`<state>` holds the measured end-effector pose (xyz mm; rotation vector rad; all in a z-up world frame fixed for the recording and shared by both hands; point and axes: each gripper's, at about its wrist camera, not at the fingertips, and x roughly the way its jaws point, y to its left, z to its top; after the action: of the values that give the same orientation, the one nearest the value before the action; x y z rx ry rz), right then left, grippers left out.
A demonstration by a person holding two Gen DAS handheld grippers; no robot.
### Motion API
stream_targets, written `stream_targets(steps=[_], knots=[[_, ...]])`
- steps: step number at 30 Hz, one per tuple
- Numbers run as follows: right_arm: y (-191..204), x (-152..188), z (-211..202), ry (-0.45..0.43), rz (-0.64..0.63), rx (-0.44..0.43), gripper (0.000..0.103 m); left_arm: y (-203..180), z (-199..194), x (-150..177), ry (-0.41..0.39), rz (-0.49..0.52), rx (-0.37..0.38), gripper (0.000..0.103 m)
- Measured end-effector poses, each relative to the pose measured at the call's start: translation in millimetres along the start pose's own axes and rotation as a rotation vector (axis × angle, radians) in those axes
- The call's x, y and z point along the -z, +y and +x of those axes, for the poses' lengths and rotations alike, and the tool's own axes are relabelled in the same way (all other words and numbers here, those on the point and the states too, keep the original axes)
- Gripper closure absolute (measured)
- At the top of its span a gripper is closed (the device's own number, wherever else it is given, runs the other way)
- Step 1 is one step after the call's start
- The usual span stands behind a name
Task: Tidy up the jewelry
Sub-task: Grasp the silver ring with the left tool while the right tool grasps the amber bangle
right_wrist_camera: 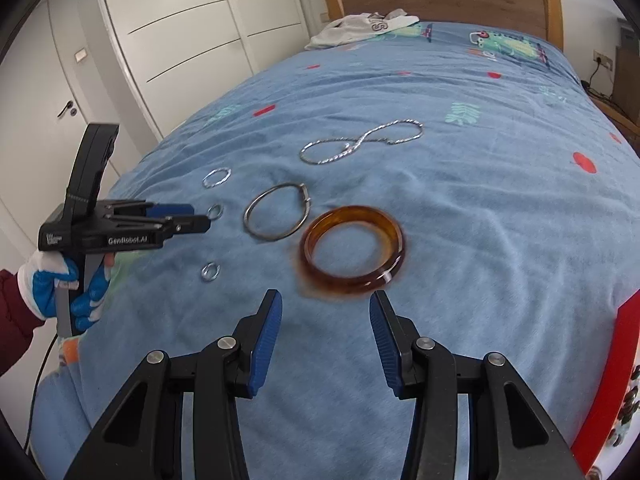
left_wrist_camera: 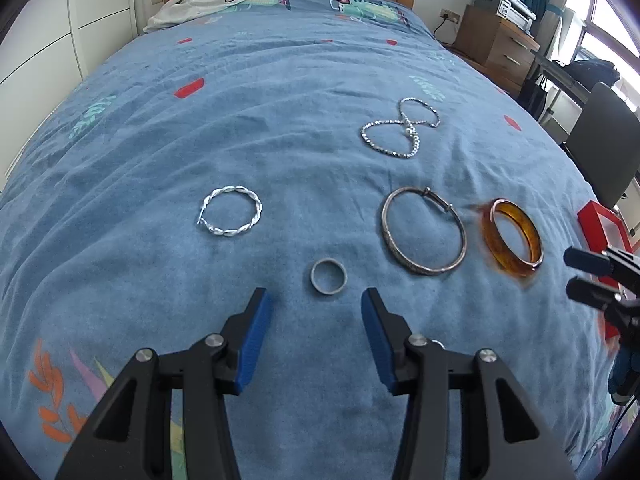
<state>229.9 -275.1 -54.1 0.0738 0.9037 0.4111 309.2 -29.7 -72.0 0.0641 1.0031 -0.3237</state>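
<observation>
Left wrist view: my left gripper point(left_wrist_camera: 316, 312) gapes, empty, just short of the ring point(left_wrist_camera: 328, 276); the right gripper point(right_wrist_camera: 326, 316) gapes, empty, near the amber bangle point(right_wrist_camera: 353, 249), so I should straddle each band squarely before pinching.

On the bed point(left_wrist_camera: 280, 128): ring point(left_wrist_camera: 328, 276) nearest, twisted bracelet point(left_wrist_camera: 232, 211) behind to its left, clasp bangle point(left_wrist_camera: 424, 232) to its right, thick bangle point(left_wrist_camera: 513, 238) just right of that, chain necklace point(left_wrist_camera: 400, 128) farther back.

A home bedroom (bed point(left_wrist_camera: 280, 80), wardrobe point(right_wrist_camera: 180, 20), nightstand point(left_wrist_camera: 496, 46))
</observation>
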Motion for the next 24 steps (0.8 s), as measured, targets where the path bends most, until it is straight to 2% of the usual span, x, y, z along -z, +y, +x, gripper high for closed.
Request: stream_targets(steps=[7, 9, 14, 19, 24], knots=[[-20, -21, 14, -0.020, 0.050, 0.047, 0.059, -2, 11, -3, -0.006, 0.011, -0.002, 0.061], [-25, -26, 20, -0.018, 0.061, 0.051, 0.062, -2, 14, -4, -0.008, 0.011, -0.003, 0.070], [-33, -34, 37, 0.011, 0.079, 0.067, 0.068, -3, 18, -3, -0.012, 0.023, -0.009, 0.084], [-39, -31, 53, 0.048, 0.107, 0.081, 0.073, -6, 18, 0, -0.023, 0.035, -0.019, 0.084], [-41, -27, 59, 0.055, 0.135, 0.067, 0.090, -7, 15, 2, -0.031, 0.030, -0.022, 0.084]])
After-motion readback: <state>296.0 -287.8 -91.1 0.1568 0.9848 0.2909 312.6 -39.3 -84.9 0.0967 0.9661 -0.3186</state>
